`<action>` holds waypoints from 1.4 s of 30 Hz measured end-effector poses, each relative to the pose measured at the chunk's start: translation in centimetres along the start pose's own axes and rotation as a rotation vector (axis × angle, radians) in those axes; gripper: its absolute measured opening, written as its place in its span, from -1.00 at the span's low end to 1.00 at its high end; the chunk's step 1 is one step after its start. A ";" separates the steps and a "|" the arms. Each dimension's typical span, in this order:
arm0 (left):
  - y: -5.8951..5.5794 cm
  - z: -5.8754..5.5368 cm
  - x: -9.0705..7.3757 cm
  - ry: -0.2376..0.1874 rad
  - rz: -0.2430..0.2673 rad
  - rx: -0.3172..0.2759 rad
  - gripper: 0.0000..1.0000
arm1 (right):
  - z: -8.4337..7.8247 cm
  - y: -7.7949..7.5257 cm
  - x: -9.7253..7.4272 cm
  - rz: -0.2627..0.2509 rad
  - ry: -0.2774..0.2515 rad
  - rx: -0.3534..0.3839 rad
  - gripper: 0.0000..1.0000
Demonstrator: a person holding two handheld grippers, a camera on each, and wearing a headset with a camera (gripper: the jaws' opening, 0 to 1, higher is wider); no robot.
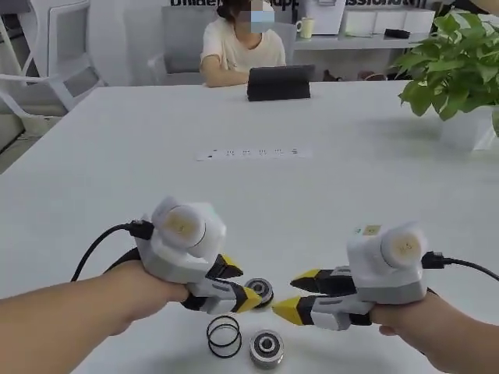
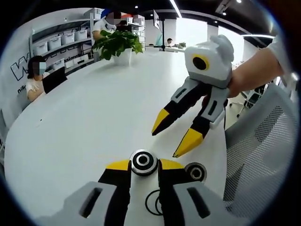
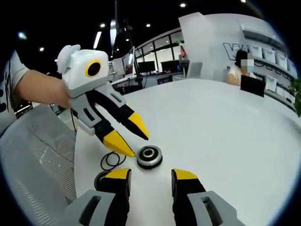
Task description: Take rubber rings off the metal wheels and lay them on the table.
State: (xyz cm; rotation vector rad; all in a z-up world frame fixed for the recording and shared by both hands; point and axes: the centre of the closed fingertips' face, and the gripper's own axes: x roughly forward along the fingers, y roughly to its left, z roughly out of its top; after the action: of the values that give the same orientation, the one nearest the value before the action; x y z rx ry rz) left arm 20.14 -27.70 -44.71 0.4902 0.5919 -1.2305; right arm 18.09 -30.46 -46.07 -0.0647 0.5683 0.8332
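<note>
A metal wheel with a dark band around its rim lies flat on the white table. My left gripper is open, and the wheel sits right at its yellow tips. In the right gripper view the left gripper has its lower tip beside the wheel. Facing it from the right, my right gripper is open and holds nothing. Two black rubber rings lie overlapped near the front edge, beside a second, silver wheel.
A socket strip lies mid-table. A potted plant stands at the far right. A person sits at the far side behind a dark tablet. A mesh chair stands close to the table's near edge.
</note>
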 end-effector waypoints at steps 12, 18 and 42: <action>-0.3 -0.9 1.2 0.040 0.008 0.030 -0.74 | -0.6 0.0 -0.2 -0.004 0.008 0.006 -0.36; -0.3 -0.7 1.4 0.033 0.006 0.027 -0.74 | -0.6 0.0 -0.2 -0.004 0.008 0.006 -0.36; 0.1 -0.5 1.7 0.021 0.024 -0.018 -0.85 | -0.2 0.3 1.1 0.004 0.015 -0.010 -0.39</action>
State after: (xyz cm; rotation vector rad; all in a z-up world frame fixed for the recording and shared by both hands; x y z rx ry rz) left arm 20.53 -28.60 -46.18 0.4949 0.6129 -1.1976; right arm 18.38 -29.54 -46.77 -0.0787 0.5782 0.8400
